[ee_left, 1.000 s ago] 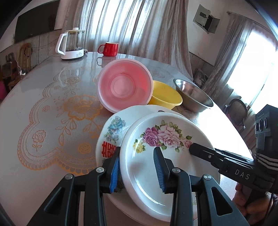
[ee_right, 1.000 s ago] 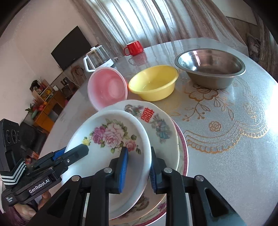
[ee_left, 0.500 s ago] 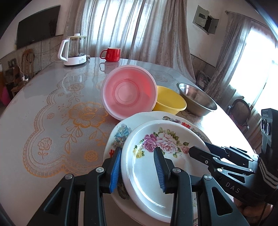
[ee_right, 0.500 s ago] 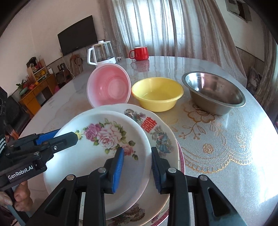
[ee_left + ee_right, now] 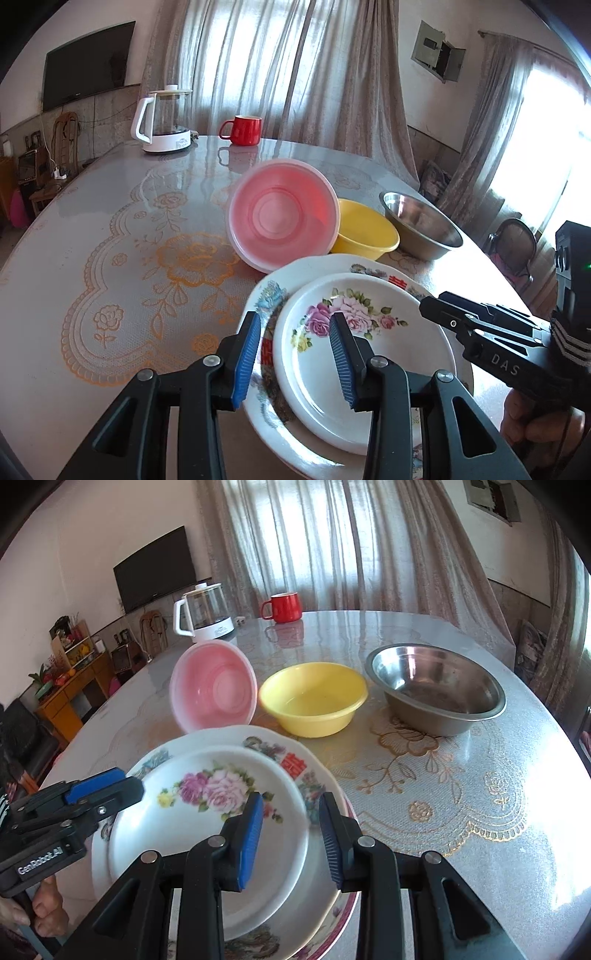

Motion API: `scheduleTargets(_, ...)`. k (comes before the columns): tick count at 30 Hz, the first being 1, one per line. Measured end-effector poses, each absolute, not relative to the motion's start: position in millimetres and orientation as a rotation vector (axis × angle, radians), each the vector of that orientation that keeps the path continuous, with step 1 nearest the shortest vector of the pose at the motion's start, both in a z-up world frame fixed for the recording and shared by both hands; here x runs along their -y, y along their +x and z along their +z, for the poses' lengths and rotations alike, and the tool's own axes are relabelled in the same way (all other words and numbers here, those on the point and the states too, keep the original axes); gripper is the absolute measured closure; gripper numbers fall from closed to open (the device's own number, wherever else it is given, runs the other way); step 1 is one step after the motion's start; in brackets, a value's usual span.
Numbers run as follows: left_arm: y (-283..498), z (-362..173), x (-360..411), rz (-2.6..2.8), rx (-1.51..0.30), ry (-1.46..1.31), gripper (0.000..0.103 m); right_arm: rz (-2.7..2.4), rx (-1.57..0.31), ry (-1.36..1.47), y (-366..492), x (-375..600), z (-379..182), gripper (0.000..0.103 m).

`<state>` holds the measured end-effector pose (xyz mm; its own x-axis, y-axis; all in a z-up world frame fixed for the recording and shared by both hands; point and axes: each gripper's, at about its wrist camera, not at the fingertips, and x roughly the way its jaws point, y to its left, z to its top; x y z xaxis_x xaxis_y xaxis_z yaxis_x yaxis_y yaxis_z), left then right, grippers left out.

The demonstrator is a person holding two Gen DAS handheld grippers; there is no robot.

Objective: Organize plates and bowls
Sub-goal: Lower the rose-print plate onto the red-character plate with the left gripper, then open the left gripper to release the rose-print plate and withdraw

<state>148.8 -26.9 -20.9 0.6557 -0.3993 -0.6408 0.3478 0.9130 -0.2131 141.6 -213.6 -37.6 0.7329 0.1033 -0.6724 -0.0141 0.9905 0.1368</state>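
A white rose-patterned plate [image 5: 369,354] [image 5: 207,812] lies on a larger white plate [image 5: 271,295] [image 5: 291,760] with red characters, over a maroon-rimmed plate [image 5: 351,897]. My left gripper [image 5: 293,362] [image 5: 125,786] straddles the rose plate's left rim. Its jaws are opening and the pads stand clear of the rim. My right gripper [image 5: 291,836] [image 5: 430,310] straddles the right rim, open, its pads off the plate. Behind the stack a pink bowl [image 5: 282,218] [image 5: 214,686] is tipped on its side, next to a yellow bowl [image 5: 365,232] [image 5: 314,698] and a steel bowl [image 5: 421,225] [image 5: 436,686].
A white-based glass kettle [image 5: 164,118] [image 5: 205,609] and a red mug [image 5: 245,129] [image 5: 284,607] stand at the far side of the round table [image 5: 110,258]. Curtains and a wall TV are behind. A hand [image 5: 532,417] holds the right gripper.
The rose plate has gone from held tilted to lying on the stack. Both grippers have spread their pads off its rim. Both views have tipped upward a little.
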Motion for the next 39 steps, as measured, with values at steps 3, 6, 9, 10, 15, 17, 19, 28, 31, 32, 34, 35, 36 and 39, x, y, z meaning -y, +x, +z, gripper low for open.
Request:
scheduleTargets(3,154.2,-19.7,19.9,-0.390,-0.738,-0.094,0.053,0.036,-0.740,0.136,147.6,218.8,-37.6,0.071)
scheduleTargets(6,162.4,-23.1,14.7,-0.361,-0.754,-0.107,0.044,0.010,-0.753,0.150,157.7,224.3,-39.9,0.069)
scheduleTargets(9,169.2,-31.3,14.8,-0.358,-0.791,-0.108,0.044,0.021,-0.771,0.180,167.6,228.7,-43.3,0.069)
scheduleTargets(10,169.9,-33.5,15.3,-0.374,-0.807,-0.116,0.045,0.020,-0.768,0.184,170.1,229.6,-44.2,0.068)
scheduleTargets(15,159.3,-33.5,28.7,-0.426,-0.795,-0.072,0.046,0.053,-0.783,0.208,173.5,227.6,-46.2,0.066)
scheduleTargets(17,157.4,-34.1,30.8,-0.421,-0.788,-0.057,0.046,0.055,-0.783,0.216,172.4,228.3,-46.6,0.066)
scheduleTargets(19,158.1,-33.1,28.4,-0.423,-0.797,-0.076,0.046,0.057,-0.785,0.221,172.0,229.2,-46.6,0.066)
scheduleTargets(28,151.3,-32.5,28.2,-0.421,-0.800,-0.067,0.046,0.062,-0.795,0.219,170.6,229.7,-46.4,0.066)
scheduleTargets(31,152.1,-32.0,25.4,-0.424,-0.811,-0.091,0.046,0.056,-0.800,0.211,172.9,228.4,-45.3,0.066)
scheduleTargets(32,152.1,-31.8,24.8,-0.423,-0.812,-0.094,0.046,0.053,-0.798,0.199,173.3,226.6,-44.9,0.066)
scheduleTargets(34,150.1,-32.4,24.1,-0.422,-0.810,-0.089,0.046,0.053,-0.793,0.182,174.5,224.0,-44.8,0.066)
scheduleTargets(35,149.7,-32.2,24.0,-0.422,-0.809,-0.087,0.046,0.055,-0.792,0.185,174.4,224.5,-45.3,0.066)
scheduleTargets(36,149.0,-32.0,24.1,-0.423,-0.809,-0.087,0.046,0.058,-0.793,0.190,174.3,225.0,-45.6,0.066)
scheduleTargets(39,148.1,-31.9,24.4,-0.425,-0.807,-0.084,0.046,0.063,-0.794,0.194,174.0,225.8,-45.7,0.066)
